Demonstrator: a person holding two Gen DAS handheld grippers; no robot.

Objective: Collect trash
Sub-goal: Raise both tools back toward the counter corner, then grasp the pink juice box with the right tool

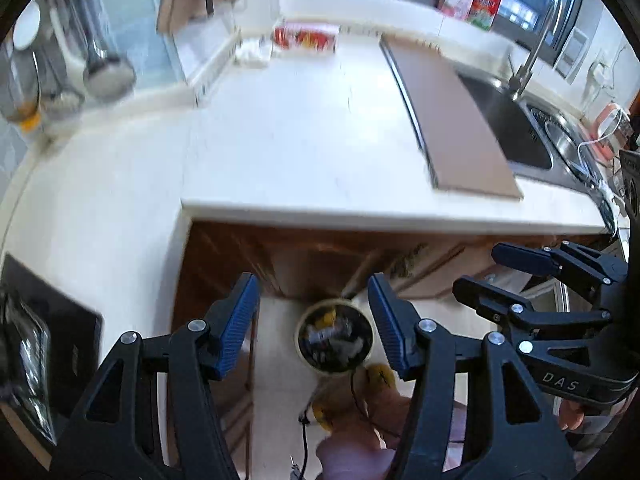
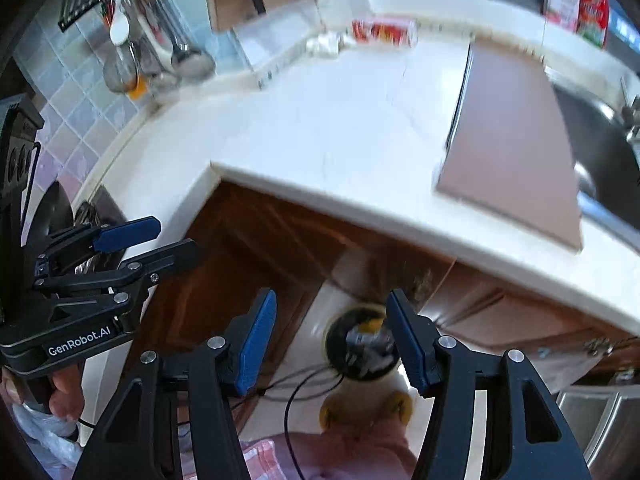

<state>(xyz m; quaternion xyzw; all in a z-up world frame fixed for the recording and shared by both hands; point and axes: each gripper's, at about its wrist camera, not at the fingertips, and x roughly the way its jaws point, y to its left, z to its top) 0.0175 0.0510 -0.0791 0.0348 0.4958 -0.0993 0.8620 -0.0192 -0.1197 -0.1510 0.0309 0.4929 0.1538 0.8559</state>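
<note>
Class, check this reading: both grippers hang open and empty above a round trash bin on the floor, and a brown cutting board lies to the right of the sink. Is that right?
One detail is wrong. The cutting board lies to the left of the sink, as the left wrist view shows. The rest stands: left gripper and right gripper are open and empty above the round trash bin on the floor.

A white worktop is carrying a brown board beside the sink, with a red packet lying at the back. On the floor, a round bin is standing.
</note>
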